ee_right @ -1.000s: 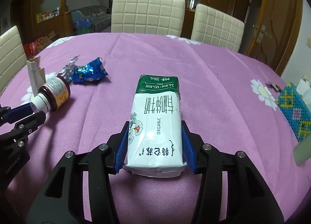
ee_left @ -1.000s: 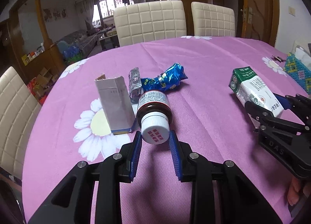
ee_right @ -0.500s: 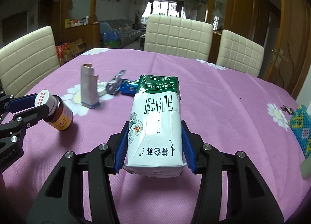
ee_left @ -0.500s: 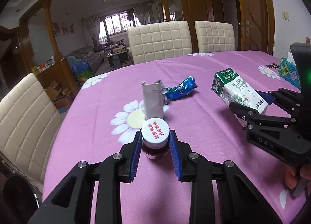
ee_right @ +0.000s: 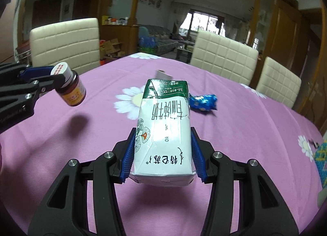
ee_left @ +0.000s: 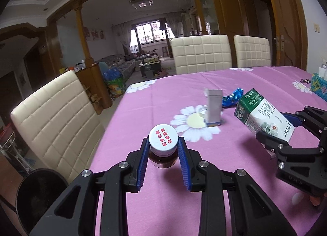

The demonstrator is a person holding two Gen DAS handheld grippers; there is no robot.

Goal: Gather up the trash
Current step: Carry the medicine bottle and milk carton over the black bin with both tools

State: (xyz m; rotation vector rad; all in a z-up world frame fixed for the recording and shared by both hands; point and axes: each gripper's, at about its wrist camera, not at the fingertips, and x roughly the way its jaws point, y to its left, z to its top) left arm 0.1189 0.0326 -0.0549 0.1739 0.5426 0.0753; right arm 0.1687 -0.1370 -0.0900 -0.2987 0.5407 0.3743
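Observation:
My left gripper is shut on a brown bottle with a white cap and holds it above the purple tablecloth; it also shows in the right wrist view. My right gripper is shut on a green and white milk carton, lifted off the table; the carton also shows in the left wrist view. A small grey box stands upright on a daisy print. A blue foil wrapper lies behind it and shows in the right wrist view.
A dark round bin sits on the floor at the table's left edge, beside a cream chair. Two more cream chairs stand at the far side. A woven blue-green box lies at the right.
Both grippers have lifted their loads higher and pulled back toward the table's left side. The bin has come into the left wrist view.

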